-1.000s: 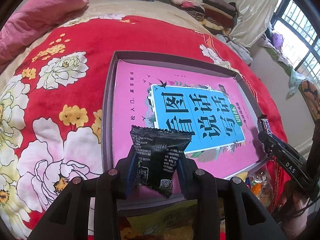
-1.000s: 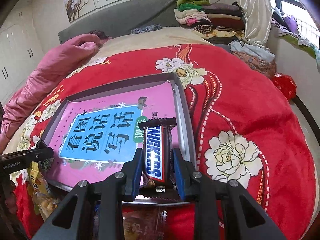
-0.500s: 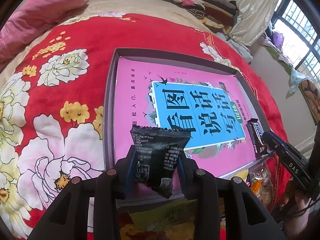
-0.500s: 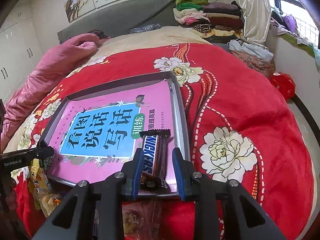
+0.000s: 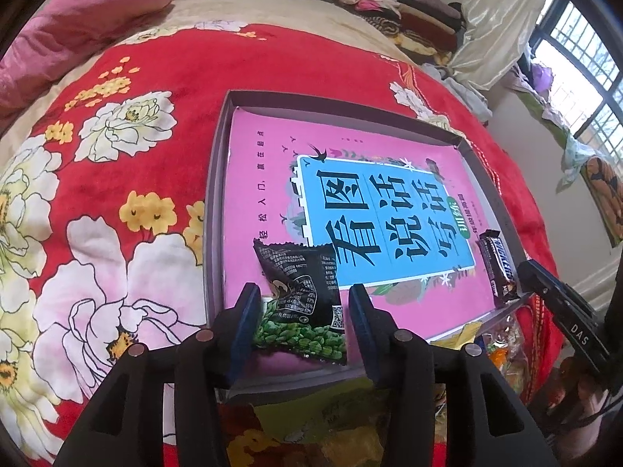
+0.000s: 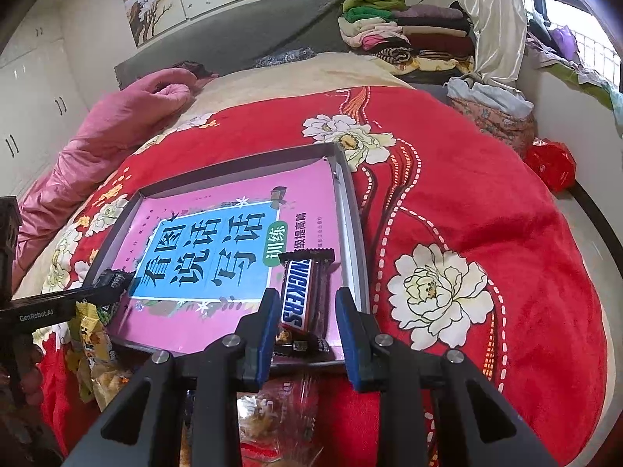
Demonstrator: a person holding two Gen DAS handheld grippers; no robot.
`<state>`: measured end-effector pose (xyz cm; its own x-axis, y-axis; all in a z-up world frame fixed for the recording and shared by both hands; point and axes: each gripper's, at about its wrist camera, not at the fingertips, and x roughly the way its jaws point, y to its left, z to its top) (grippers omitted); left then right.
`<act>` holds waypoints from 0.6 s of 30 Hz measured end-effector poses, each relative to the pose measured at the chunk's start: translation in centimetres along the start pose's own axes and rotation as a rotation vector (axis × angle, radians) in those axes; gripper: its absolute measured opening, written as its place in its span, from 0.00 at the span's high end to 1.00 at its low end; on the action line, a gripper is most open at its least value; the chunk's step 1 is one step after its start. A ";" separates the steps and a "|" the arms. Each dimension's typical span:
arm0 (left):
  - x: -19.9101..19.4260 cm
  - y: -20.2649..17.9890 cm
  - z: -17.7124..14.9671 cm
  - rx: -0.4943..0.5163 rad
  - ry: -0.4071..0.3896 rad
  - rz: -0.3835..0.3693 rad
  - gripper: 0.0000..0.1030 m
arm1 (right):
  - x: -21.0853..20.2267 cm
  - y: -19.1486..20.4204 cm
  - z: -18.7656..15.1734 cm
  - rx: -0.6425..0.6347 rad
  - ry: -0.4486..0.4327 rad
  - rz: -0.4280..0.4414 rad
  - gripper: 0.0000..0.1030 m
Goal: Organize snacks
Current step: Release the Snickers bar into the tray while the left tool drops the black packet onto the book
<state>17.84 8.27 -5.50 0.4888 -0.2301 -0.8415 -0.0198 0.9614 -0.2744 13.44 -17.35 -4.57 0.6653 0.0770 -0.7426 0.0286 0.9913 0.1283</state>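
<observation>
A shallow grey tray (image 5: 212, 202) lies on the red floral blanket, lined with a pink and blue book cover (image 5: 389, 214). A black snack packet (image 5: 300, 268) with green peas printed on it lies flat on the tray's near left part. My left gripper (image 5: 303, 295) straddles the packet with its jaws opening, and both pads stand clear of it. In the tray's near right corner (image 6: 352, 233) rests a Snickers bar (image 6: 298, 292), also seen from the left as the Snickers bar (image 5: 498, 264). My right gripper (image 6: 305, 299) stays shut on the bar's near half.
Loose snack bags lie against the tray's front edge: a yellow one (image 6: 93, 342) at the left and a clear one (image 6: 280, 420) under the right gripper. A pink quilt (image 5: 78, 23) and folded clothes (image 6: 389, 31) sit at the bed's far end.
The left jaws widened and the black packet fell from upright to flat on the tray. The right gripper lowered the Snickers bar into the tray's corner, with its jaws no wider.
</observation>
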 end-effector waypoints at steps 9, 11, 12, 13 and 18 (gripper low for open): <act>-1.5 -1.1 -0.1 0.063 -0.050 -0.006 0.36 | -0.8 -0.1 0.2 0.008 -0.012 -0.010 0.68; -1.8 -1.3 -0.2 0.059 -0.053 -0.031 0.32 | -1.1 -0.1 0.2 0.009 -0.018 -0.010 0.66; -2.1 -1.3 -0.2 0.058 -0.058 -0.044 0.31 | -1.2 -0.1 0.2 0.009 -0.019 -0.010 0.64; -2.3 -1.3 -0.3 0.056 -0.063 -0.048 0.28 | -1.3 -0.1 0.2 0.009 -0.021 -0.014 0.63; -3.7 -1.1 -0.3 0.050 -0.104 -0.055 0.26 | -2.2 -0.3 0.3 0.023 -0.039 -0.018 0.58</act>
<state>15.76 8.01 -2.18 0.5755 -0.2688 -0.7723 0.0520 0.9545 -0.2935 12.25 -17.89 -2.78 0.6928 0.0543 -0.7191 0.0575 0.9898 0.1301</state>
